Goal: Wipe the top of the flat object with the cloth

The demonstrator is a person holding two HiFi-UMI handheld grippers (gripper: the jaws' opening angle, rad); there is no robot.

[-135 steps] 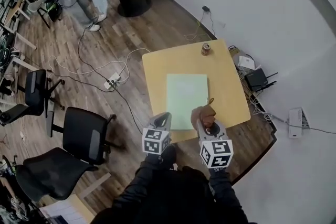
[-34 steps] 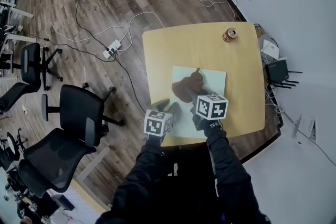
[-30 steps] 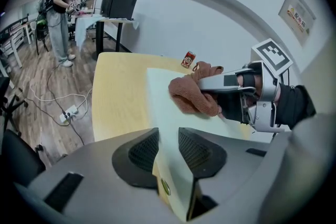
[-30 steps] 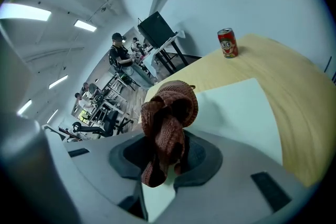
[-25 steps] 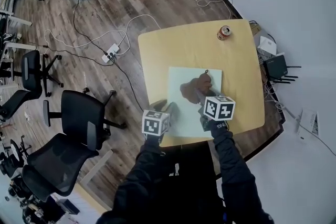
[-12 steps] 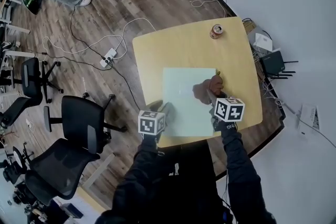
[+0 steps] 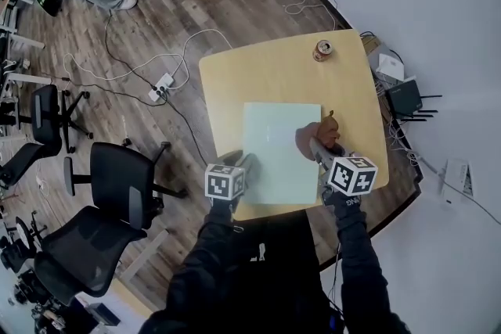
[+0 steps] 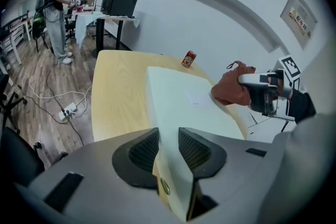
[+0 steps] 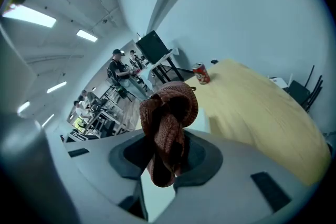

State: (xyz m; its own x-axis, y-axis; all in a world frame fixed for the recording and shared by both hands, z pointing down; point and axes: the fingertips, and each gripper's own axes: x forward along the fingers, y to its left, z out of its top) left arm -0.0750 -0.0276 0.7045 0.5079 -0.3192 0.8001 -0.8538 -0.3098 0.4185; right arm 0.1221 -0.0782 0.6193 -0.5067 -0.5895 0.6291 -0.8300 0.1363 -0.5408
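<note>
Firstly, left gripper (image 7: 249,161): clenched on the near edge of the flat object (image 7: 278,145), one jaw on each face. Its own view shows the panel's edge wedged between the jaws.
Flat object: a pale green rectangular panel lying flat on the desk (image 7: 235,82), close to the front edge, its long side running away from the person.
How the panel should handle: it looks stiff and light, with a visible thickness and a smooth, plain top. Judged so, it would skid on the wood under a sideways wipe. The near edge is the sensible place to pin it, clear of the area to be wiped.
Cloth (image 7: 317,135): a rust-brown knitted rag, bunched into a wad and held by the right gripper (image 7: 316,149) at the panel's right edge. It lies partly over the panel and partly over bare desk; whether it presses on the surface cannot be told.
How the cloth should handle: soft, limp, grippy rather than slippery. It is best pinched by a fold with a good wad left out in front, so that fabric, not the jaws, meets the panel.
Can (image 7: 322,50): a red drink can upright near the desk's far right corner, well apart from the panel.
Right gripper: closed on the cloth, which bulges up and out between the jaws in its own view.
</note>
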